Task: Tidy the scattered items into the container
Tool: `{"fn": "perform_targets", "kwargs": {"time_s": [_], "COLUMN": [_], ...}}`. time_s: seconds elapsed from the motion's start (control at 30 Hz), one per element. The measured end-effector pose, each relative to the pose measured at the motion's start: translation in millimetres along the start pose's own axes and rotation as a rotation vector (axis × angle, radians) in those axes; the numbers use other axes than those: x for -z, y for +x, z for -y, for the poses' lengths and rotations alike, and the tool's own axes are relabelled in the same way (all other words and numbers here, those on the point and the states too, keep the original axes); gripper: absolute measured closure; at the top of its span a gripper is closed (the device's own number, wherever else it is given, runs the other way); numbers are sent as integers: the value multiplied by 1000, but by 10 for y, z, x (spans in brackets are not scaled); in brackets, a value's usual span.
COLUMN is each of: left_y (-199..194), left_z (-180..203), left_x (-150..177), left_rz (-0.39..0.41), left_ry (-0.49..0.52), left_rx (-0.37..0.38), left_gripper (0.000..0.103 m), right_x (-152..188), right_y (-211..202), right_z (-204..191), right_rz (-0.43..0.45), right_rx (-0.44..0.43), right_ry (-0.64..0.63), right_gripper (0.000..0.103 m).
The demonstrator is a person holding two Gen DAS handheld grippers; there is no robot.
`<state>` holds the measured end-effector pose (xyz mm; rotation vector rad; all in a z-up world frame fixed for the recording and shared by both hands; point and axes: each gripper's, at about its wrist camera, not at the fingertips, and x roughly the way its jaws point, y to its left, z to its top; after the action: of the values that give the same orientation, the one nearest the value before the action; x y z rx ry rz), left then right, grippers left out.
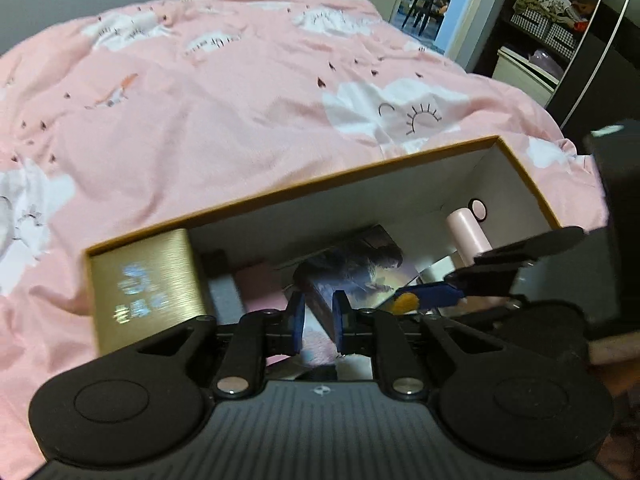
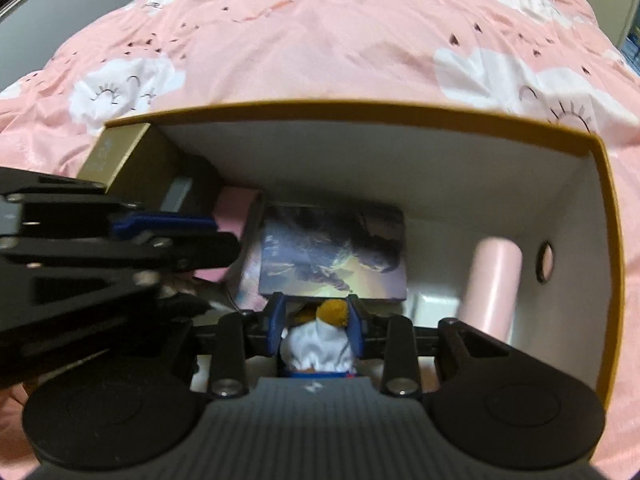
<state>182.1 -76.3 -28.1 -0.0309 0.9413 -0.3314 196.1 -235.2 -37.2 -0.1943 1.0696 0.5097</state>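
Right gripper point(image 2: 316, 322) clamps a small doll point(image 2: 318, 344), white-bodied with a yellow tuft, between its blue fingers, low over the open box point(image 2: 612, 264). Left gripper point(image 1: 318, 320) hangs beside it at nine o'clock, its narrow gap holding nothing. Just beyond the doll lies a picture card point(image 2: 332, 256); a pink cylinder point(image 2: 494, 284) leans at three o'clock, a gold case point(image 2: 114, 156) stands at ten. Beyond spreads the pink duvet point(image 2: 320, 40). Judging by this, the placing step is underway: next calls for lowering the doll onto the card or a free spot and letting go.
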Motion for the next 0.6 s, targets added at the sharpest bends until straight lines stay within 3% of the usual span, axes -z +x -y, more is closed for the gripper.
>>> {"fn": "perform_targets", "kwargs": {"time_s": [0.4, 0.6], "left_y": [-237, -345], "left_z": [2, -8], "left_x": [84, 157], "left_rz": [25, 20], "left_ry": [28, 13], "left_rx": [-81, -102], "left_gripper": [82, 76], "right_x": [36, 137], "right_y": [-112, -464], "right_z": [-21, -13], "right_rz": [51, 124], "right_rx": [-4, 22], "right_ry": [-22, 2], "right_gripper": [65, 51]}}
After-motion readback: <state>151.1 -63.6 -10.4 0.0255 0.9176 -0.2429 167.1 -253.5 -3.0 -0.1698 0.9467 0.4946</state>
